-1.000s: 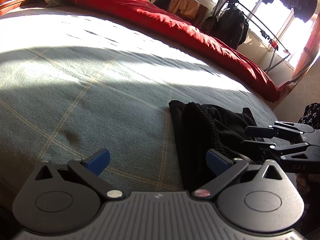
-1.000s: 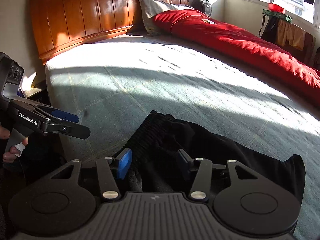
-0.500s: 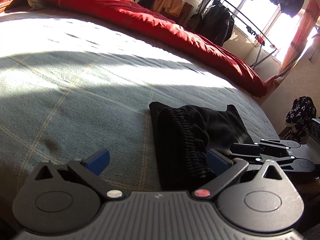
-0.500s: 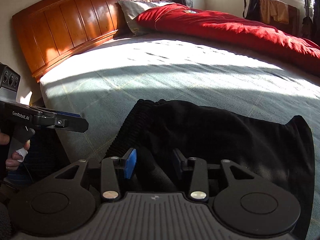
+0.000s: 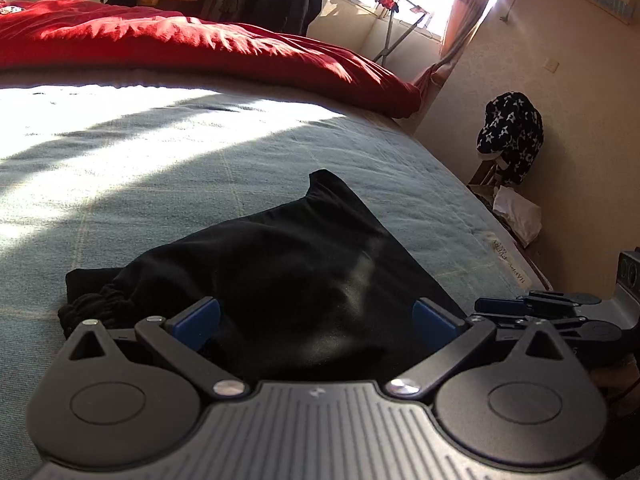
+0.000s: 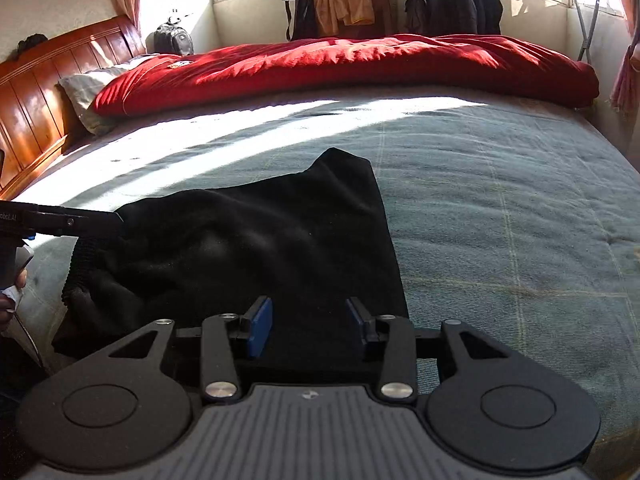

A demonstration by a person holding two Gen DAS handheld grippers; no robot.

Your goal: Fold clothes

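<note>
In the left wrist view, the left hand-held gripper [image 5: 316,322] now looks across the black shorts [image 5: 280,280] instead of along the elastic waistband [image 5: 96,304], which a second ago ran straight ahead between the blue pads and now sits bunched at the garment's left end. Its jaws stand wide with nothing pinched between them; the cloth lies below and beyond the pads. The right hand-held gripper [image 5: 520,308] shows at the shorts' right edge, seen side-on, so I cannot tell from here how its jaws stand. The shorts lie flat on the grey-green bed cover [image 5: 160,168], near its front edge, well apart from the red duvet [image 5: 200,52]

In the right wrist view, the right hand-held gripper [image 6: 310,328] has swung round to face the red duvet [image 6: 360,64] square-on. Its jaws are part-way in, narrower than a second ago, with black cloth beneath them but not visibly clamped. The left hand-held gripper [image 6: 80,222] reaches the shorts [image 6: 248,248] at the waistband corner. Judging by this, both hands have re-squared to the garment, probably for the next fold
</note>
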